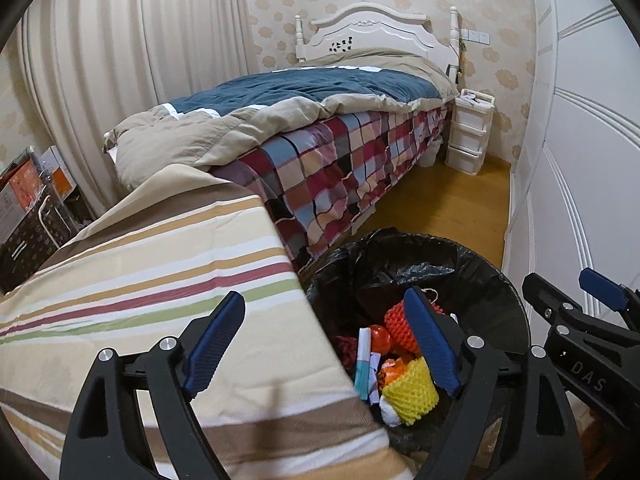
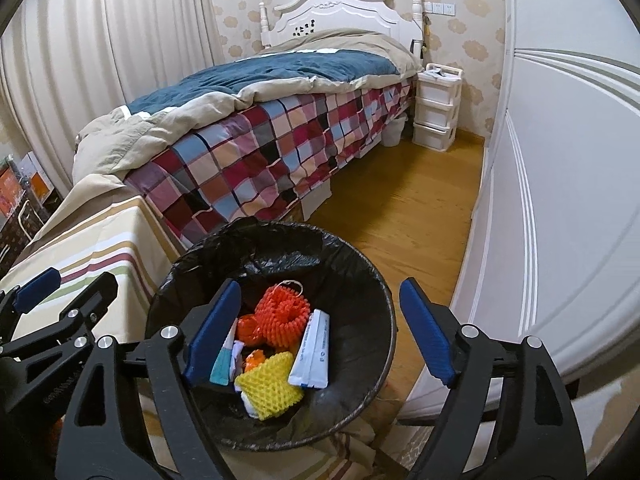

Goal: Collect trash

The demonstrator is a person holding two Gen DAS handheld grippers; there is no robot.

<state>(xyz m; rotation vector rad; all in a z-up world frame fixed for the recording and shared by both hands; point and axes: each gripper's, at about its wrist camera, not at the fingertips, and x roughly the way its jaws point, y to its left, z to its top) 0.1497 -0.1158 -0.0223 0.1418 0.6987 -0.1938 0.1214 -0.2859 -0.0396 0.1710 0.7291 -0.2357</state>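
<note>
Both tools empty. Left gripper [image 1: 324, 338]: jaws wide apart, nothing btwn the blue pads; it hangs over the spot where the striped cloth's near corner meets the bin rim. Right gripper [image 2: 320, 330]: also spread wide, nothing held, sitting right over the bin's mouth. Each shows at the edge of the other's view, so they're side by side, near but not touching.

Below them: trash bin [image 2: 372, 292], round, black liner, on the wood floor [image 2: 404, 216] btwn the striped-cloth surface [image 1: 160, 280] and the white wardrobe [image 2: 560, 200]. Bin's left rim is tucked against the cloth's hanging edge.

Trash inside, at the bottom: orange foam net [image 2: 286, 316], yellow foam net [image 2: 270, 384], white packet [image 2: 312, 356] leaning toward the right wall, a teal-and-white wrapper [image 2: 222, 364] at the left, plus small orange bits. All loose in the liner, none on the rim.

Step, my read: drop-off looks done, w/ both jaws open over the bin and the items lying in it.

Next, prob: lift clear of the rim, then look for any leftover trash. None visible on the cloth top or floor here. If that's all of it, gathering the liner's edge would need both tools at opposite sides of the rim.
</note>
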